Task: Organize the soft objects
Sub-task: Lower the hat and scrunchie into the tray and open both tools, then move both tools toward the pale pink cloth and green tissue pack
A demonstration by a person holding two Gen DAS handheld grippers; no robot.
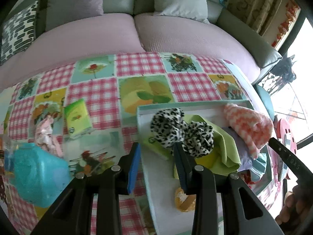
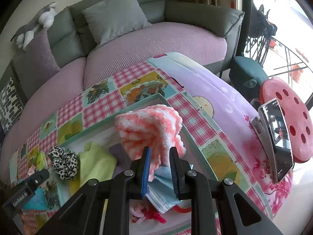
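On the checked tablecloth (image 1: 93, 94), the tray (image 1: 148, 109) is holding soft cloths. Both grippers, left gripper (image 1: 156, 166) and right gripper (image 2: 159, 168), are standing spread, pinching nothing. The pink towel (image 2: 150, 125) in the far right corner looks light and floppy; I would take a thick fold.

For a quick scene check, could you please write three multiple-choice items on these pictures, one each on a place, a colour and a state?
1. Where does the leopard-print scrunchie lie?
A. in the tray, on the green cloth
B. on the sofa
C. on the pink stool

2. What colours is the fluffy towel?
A. blue and yellow
B. orange-pink and white
C. plain grey

3. How does the right gripper stand?
A. shut on a phone
B. shut with the pads together
C. open, with the towel's edge between its fingers

Answers:
1 A: the left wrist view shows it over the green cloth inside the tray.
2 B: its checks show in both views.
3 C: a gap shows at both pads, neither pressing the towel.
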